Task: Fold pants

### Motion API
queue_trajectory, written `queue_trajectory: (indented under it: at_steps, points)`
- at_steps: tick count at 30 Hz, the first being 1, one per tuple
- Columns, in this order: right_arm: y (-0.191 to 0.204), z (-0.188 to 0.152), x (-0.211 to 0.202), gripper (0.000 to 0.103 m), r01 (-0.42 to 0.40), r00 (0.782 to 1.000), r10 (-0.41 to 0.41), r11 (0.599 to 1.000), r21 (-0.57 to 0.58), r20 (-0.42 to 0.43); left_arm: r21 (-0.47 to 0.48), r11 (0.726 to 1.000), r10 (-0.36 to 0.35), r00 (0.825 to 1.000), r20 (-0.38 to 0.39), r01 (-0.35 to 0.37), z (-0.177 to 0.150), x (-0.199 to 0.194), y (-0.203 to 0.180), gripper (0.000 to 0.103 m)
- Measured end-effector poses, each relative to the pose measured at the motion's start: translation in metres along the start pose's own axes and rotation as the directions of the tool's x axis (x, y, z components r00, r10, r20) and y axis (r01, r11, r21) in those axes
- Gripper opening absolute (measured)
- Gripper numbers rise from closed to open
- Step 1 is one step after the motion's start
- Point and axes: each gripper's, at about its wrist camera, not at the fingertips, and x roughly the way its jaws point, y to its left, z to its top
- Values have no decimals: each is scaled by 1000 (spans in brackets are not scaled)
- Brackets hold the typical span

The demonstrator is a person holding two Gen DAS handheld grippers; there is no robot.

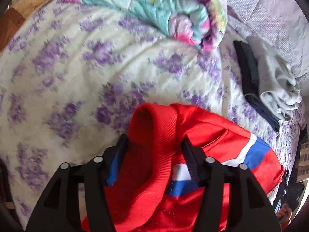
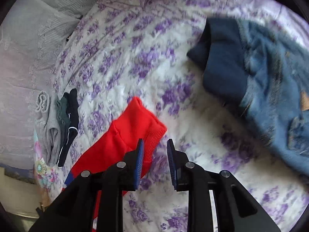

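Observation:
Red pants (image 1: 202,135) with a white and blue stripe lie on the flowered bed sheet (image 1: 77,77) in the left wrist view. Their ribbed red cuff (image 1: 150,131) stands bunched between the fingers of my left gripper (image 1: 154,143), which is shut on it, cloth filling the gap. In the right wrist view the other red cuff (image 2: 135,123) lies just left of my right gripper (image 2: 156,145). The right jaws stand a little apart with only bed sheet (image 2: 154,61) showing between them. The left finger (image 2: 140,154) overlaps the cuff's edge.
A rolled pastel quilt (image 1: 154,9) lies at the far side of the bed. Folded grey and dark clothes (image 1: 270,77) are stacked by the lace pillow, also seen as the stack (image 2: 58,119). Blue jeans (image 2: 274,81) and a navy garment (image 2: 222,61) lie at right.

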Motion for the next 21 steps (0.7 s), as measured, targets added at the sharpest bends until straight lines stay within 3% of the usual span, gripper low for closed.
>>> queue_trajectory:
  at_steps: [4,6,7,9,13,15,16,18,20,21]
  points:
    - [70,-18,-18,27,-20,999,29,958,-286,29,45,998,28,995,99,-32,-4,-37,-6,58]
    - [112,-45,-10,40,-74,997,69,912,-404,-28,67,998,6,992,122,-14,-9,-52,-8,58]
    - [129,-60,-4,41,-106,994,87,889,-445,-62,83,997,-13,992,128,3,-15,-57,-11,58]
    - [165,-94,11,41,-175,983,116,835,-521,-144,126,992,-44,993,106,30,-27,-55,-20,61]
    - [236,-175,40,41,-277,954,106,677,-682,-282,177,982,51,998,48,-59,-58,-27,-24,62]
    - [256,-205,51,53,-279,952,67,594,-755,-300,192,972,128,991,47,-134,-67,-9,-21,62]
    - [261,-222,61,57,-267,949,11,557,-786,-315,203,962,173,983,58,-182,-69,-3,-21,67]
    - [260,-241,82,59,-225,947,-85,514,-828,-310,199,955,211,975,64,-220,-70,2,-17,76]
    - [262,-247,69,58,-185,965,-79,475,-860,-251,138,972,187,981,43,-191,-69,-4,-10,75]
    - [264,-247,59,58,-177,968,-74,480,-859,-241,116,979,163,986,40,-167,-70,-10,-5,74]
